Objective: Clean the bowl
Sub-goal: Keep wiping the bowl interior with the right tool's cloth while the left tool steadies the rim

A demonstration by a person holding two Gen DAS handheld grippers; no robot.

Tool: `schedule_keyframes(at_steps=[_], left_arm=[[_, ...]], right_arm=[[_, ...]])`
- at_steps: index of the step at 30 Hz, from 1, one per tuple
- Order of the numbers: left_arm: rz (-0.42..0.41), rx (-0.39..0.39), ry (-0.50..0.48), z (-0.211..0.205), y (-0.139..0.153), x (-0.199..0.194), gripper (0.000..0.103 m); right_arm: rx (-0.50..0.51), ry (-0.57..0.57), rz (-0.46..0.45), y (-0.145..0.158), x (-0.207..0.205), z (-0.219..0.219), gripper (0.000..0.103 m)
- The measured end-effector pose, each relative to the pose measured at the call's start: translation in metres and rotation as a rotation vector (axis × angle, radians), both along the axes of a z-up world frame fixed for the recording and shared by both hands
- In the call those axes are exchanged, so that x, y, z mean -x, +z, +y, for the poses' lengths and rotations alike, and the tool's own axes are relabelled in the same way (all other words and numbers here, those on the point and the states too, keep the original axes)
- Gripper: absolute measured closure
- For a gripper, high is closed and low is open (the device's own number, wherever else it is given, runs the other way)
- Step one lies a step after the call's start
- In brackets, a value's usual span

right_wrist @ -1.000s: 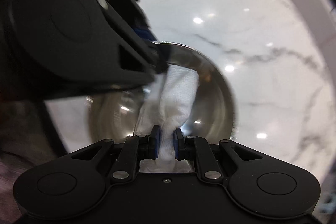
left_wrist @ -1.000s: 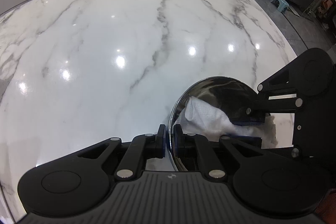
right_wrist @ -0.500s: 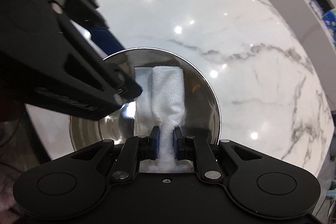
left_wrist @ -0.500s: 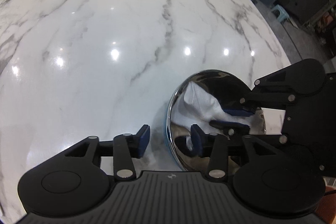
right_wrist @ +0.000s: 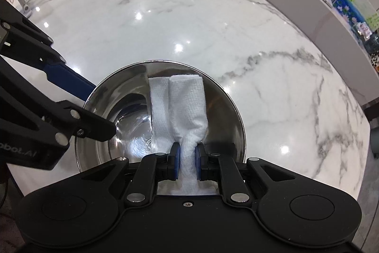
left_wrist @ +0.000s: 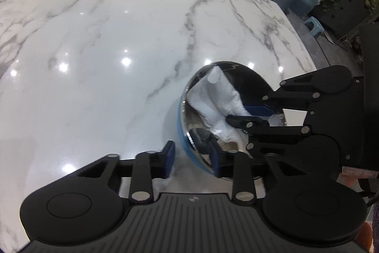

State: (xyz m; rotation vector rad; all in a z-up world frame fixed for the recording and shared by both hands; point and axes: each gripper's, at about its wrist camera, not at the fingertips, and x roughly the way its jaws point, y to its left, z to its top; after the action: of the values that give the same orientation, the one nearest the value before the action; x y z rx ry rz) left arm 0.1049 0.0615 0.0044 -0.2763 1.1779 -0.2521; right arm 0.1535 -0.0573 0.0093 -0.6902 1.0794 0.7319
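Right gripper (right_wrist: 187, 161) is clenched on a white paper towel (right_wrist: 183, 106) draped down inside the steel bowl (right_wrist: 220, 91), which sits on the marble counter (right_wrist: 236, 27). Left gripper (left_wrist: 191, 158) is spread wide, its pads straddling the bowl's near rim w/o touching. Risk: w/ nothing pinning the bowl, a hard wipe could spin or skid it on the glossy counter; the towel could also slip out. Hard to tell: whether the towel touches the bottom, or any dirt, due to reflections.

Steel bowl (right_wrist: 220, 96) upright on marble; folded white paper towel (right_wrist: 187, 103) draped inside
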Motion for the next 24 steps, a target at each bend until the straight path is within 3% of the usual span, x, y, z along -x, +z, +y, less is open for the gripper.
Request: schedule_keyframes(at_steps=[4, 11, 13, 21, 24], left_arm=[[-0.018, -0.014, 0.005, 0.000, 0.001, -0.001, 0.087], [-0.041, -0.033, 0.033, 0.002, 0.002, -0.008, 0.093], [-0.044, -0.040, 0.032, 0.001, 0.001, -0.009, 0.093], [-0.045, -0.044, 0.029, 0.000, 0.000, -0.009, 0.093], [-0.044, -0.045, 0.028, 0.001, 0.000, -0.009, 0.093]], right_arm=[[-0.004, -0.005, 0.044, 0.024, 0.054, -0.015, 0.090], [-0.005, 0.084, 0.071, 0.027, 0.062, -0.013, 0.084], [0.000, 0.098, 0.078, 0.025, 0.066, -0.011, 0.076], [0.031, 0.166, 0.108, 0.014, 0.086, -0.003, 0.075], [0.038, 0.179, 0.104, 0.013, 0.085, 0.000, 0.081]])
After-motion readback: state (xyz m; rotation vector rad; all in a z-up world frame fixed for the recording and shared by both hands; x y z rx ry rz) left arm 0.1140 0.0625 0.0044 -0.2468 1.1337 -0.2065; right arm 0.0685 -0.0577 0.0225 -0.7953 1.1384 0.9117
